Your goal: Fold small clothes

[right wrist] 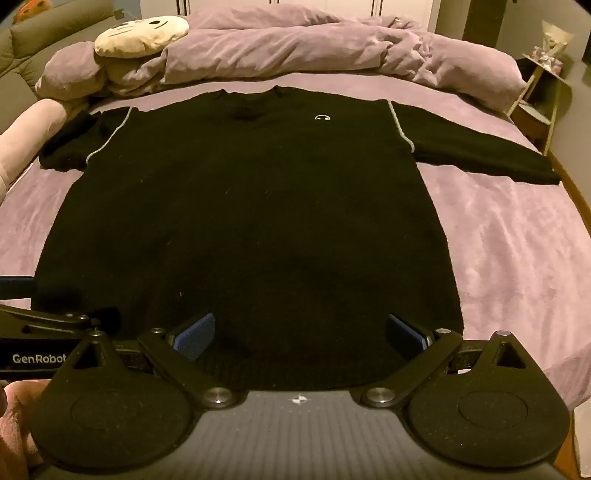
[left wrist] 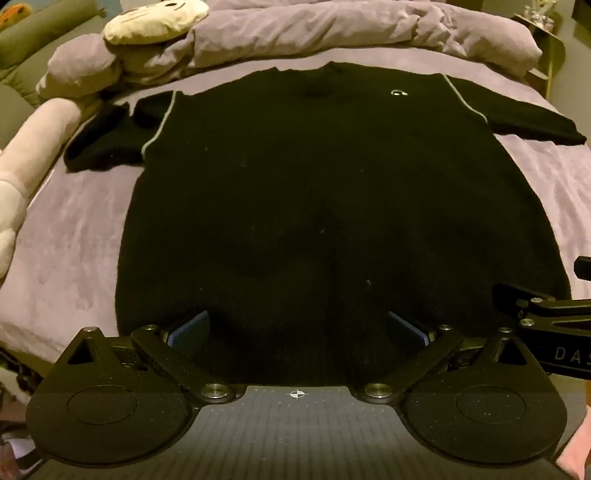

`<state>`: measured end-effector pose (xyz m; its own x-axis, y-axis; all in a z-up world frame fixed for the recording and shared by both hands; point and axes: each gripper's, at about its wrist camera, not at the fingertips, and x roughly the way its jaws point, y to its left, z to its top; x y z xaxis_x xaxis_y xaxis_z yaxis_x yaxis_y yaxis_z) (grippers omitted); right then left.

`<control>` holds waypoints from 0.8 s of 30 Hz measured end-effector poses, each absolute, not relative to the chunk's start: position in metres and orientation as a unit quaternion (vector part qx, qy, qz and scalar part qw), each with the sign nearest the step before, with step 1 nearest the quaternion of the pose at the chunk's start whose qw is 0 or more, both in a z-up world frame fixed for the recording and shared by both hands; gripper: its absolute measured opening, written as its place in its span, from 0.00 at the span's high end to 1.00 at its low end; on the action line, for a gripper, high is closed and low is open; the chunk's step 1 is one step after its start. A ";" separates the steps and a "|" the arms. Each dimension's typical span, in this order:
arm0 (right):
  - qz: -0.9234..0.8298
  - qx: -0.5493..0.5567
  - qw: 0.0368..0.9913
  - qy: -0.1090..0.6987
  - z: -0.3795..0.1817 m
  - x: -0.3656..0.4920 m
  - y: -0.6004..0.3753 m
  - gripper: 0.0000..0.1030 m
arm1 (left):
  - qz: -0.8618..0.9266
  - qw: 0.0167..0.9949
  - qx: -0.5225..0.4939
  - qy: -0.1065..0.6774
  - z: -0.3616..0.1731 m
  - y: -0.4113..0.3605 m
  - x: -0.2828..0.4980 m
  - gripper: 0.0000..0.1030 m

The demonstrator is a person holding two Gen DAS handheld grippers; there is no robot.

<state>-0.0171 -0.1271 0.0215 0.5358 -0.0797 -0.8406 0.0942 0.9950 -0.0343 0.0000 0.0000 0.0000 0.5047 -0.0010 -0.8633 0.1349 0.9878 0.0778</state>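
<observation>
Sweater [left wrist: 332, 206] is laid out flat, front up, across the middle of the bed [left wrist: 74, 251], neck toward the far edge where the duvet [left wrist: 332, 33] is bunched, hem at the near edge. Both sleeves are spread toward the side edges. Left gripper [left wrist: 297, 328] and right gripper [right wrist: 301, 334] are held wide apart over the hem, nothing pinched.

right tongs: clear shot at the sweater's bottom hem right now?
Probably yes. The right tongs stand open just above the near hem of the black sweater, with only flat fabric between the pads. The left tongs sit off to the side, not across the path.
</observation>
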 end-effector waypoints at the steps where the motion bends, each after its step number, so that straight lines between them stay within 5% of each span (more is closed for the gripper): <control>1: -0.050 0.007 0.876 0.480 0.022 -0.017 -0.127 0.04 | -0.039 0.865 0.067 0.496 0.000 0.000 0.000 0.00; 24: -0.050 0.010 0.876 0.480 0.023 -0.018 -0.129 0.04 | -0.042 0.864 0.062 0.498 -0.002 -0.001 -0.001 0.00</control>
<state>-0.0182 -0.1286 0.0230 0.5349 -0.0792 -0.8412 0.0978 0.9947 -0.0315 -0.0007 -0.0011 -0.0020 0.5002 -0.0104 -0.8659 0.1341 0.9888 0.0656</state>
